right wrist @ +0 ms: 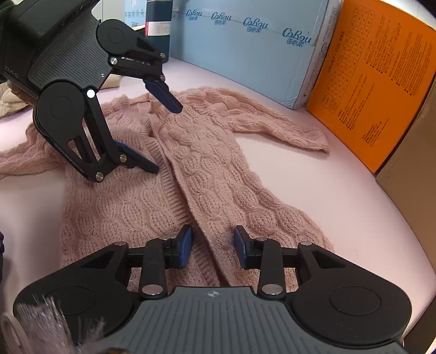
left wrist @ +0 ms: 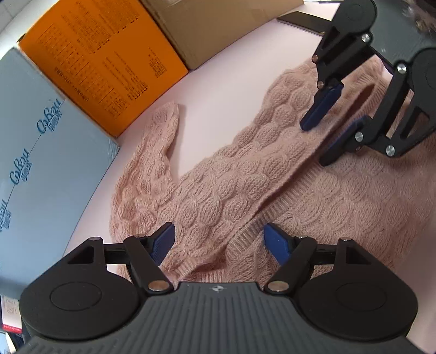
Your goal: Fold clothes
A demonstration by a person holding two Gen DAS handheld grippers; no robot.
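A pink cable-knit cardigan (left wrist: 239, 174) lies flat on the pale pink table (left wrist: 215, 89), front up, its ribbed front bands meeting down the middle; one sleeve (left wrist: 152, 152) lies out to the side. It also shows in the right wrist view (right wrist: 207, 152). My left gripper (left wrist: 219, 239) is open, its fingers either side of the front band near one end of the cardigan. My right gripper (right wrist: 213, 246) is open over the band at the other end. Each gripper shows in the other's view: the right one (left wrist: 316, 141), the left one (right wrist: 169, 139). Neither holds anything.
A grey-blue box (left wrist: 41, 152), an orange box (left wrist: 100, 57) and a brown carton (left wrist: 215, 24) line the table's far side. A dark bottle (right wrist: 158, 24) stands behind the blue box in the right wrist view. Some beige cloth (right wrist: 11, 103) lies at the left.
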